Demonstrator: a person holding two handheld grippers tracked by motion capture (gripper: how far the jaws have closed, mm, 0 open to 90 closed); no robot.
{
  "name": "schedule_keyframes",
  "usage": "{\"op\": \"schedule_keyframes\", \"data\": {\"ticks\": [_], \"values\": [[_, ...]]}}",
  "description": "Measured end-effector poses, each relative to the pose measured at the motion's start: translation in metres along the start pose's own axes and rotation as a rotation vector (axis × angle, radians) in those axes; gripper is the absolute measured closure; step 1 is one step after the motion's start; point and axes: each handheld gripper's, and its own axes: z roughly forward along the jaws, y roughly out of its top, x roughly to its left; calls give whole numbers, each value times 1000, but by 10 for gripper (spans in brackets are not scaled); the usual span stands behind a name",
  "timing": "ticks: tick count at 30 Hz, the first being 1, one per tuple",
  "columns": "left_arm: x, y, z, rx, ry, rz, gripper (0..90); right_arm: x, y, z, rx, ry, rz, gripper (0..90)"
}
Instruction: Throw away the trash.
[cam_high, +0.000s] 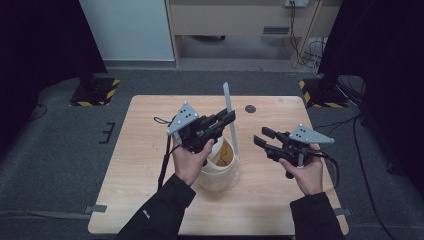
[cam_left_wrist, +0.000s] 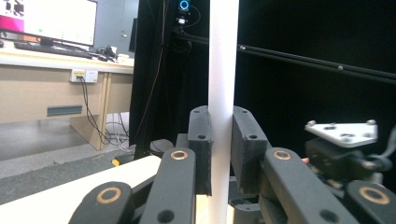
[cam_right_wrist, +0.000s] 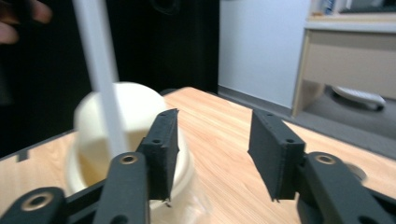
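We had the left gripper (cam_high: 226, 120) clamped on the white straw (cam_high: 229, 107), which stood near upright over the cream cup (cam_high: 218, 172) mid-table. Right gripper (cam_high: 264, 139) sat just right of the cup, jaws apart, nothing between them, straw outside its left jaw. Risks as we saw them: single-point pinch could let the straw pivot and miss the cup mouth; pushing down off-axis could buckle it or tip the cup, since nothing steadied it
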Motion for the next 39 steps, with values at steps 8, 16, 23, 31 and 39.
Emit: {"op": "schedule_keyframes", "data": {"ticks": [8,16,23,31,39], "values": [[-2,-2,-3,20,10,44,791,-19,-22,4,53,-66,39,424],[3,-12,-6,53,32,78,790,-36,-44,7,126,-147,65,314],[10,-27,-6,75,32,70,790,-47,-65,10,194,-189,74,271],[14,-48,-9,119,39,79,789,-52,-74,11,237,-204,71,262],[15,-61,-9,161,21,75,785,-57,-83,12,270,-218,82,256]]}}
